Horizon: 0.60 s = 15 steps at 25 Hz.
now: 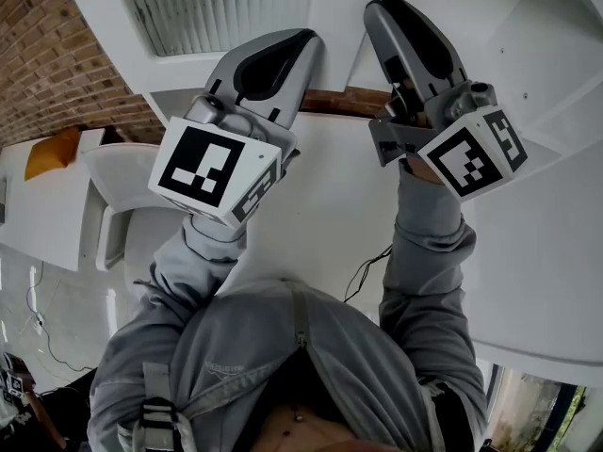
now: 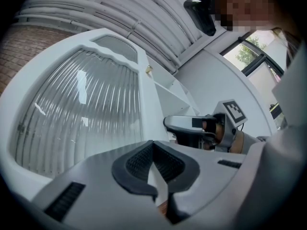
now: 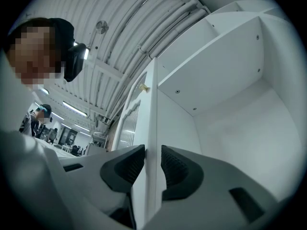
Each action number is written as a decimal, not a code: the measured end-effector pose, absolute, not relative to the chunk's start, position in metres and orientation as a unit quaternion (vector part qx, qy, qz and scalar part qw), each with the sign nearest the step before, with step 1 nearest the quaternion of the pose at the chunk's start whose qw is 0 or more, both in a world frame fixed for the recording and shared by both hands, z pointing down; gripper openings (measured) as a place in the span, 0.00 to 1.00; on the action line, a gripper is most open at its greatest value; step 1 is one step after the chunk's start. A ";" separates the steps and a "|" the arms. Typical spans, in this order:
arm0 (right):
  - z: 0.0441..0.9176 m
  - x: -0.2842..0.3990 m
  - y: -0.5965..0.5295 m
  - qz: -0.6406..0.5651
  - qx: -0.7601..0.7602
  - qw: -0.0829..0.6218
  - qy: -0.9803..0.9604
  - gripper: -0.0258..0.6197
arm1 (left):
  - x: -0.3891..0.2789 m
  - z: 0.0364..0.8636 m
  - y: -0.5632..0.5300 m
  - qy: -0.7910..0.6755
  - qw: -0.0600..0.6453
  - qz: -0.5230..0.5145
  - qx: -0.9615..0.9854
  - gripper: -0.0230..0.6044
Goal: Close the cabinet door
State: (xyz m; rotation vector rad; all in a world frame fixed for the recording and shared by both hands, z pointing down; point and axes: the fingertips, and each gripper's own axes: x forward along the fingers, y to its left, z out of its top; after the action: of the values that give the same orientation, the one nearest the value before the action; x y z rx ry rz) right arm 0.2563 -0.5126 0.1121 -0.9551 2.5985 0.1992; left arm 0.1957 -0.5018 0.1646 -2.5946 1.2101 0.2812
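The white cabinet door has a ribbed glass panel and stands open, edge-on in the right gripper view. My right gripper straddles that free edge with one pad on each face, shut on it; in the head view its tips point up at the door. The open cabinet interior is bare white with a shelf above. My left gripper is raised beside the glass panel, its jaws shut at the tips with nothing between them. The right gripper shows past the door edge in the left gripper view.
A brick wall runs on the left. An orange object lies on a white surface, with a white chair near it. A black cable hangs against the white panel below my arms. Windows are at the far right.
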 end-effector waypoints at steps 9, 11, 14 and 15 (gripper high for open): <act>0.112 0.256 -0.513 0.073 -0.347 0.187 0.916 0.23 | 0.196 0.165 -0.503 0.422 0.135 0.097 -0.891 0.04; 0.113 0.255 -0.511 0.074 -0.357 0.185 0.913 0.22 | 0.195 0.165 -0.503 0.423 0.135 0.097 -0.891 0.04; 0.117 0.255 -0.508 0.079 -0.383 0.176 0.903 0.17 | 0.193 0.165 -0.503 0.421 0.136 0.098 -0.891 0.04; 0.120 0.256 -0.507 0.082 -0.395 0.172 0.899 0.17 | 0.192 0.165 -0.503 0.420 0.137 0.098 -0.892 0.04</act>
State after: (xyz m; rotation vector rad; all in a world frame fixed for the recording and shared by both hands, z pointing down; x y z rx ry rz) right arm 0.2562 -0.5066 0.1198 -1.1205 2.5519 0.2318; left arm 0.1919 -0.5030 0.1647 -2.5810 1.2150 0.2823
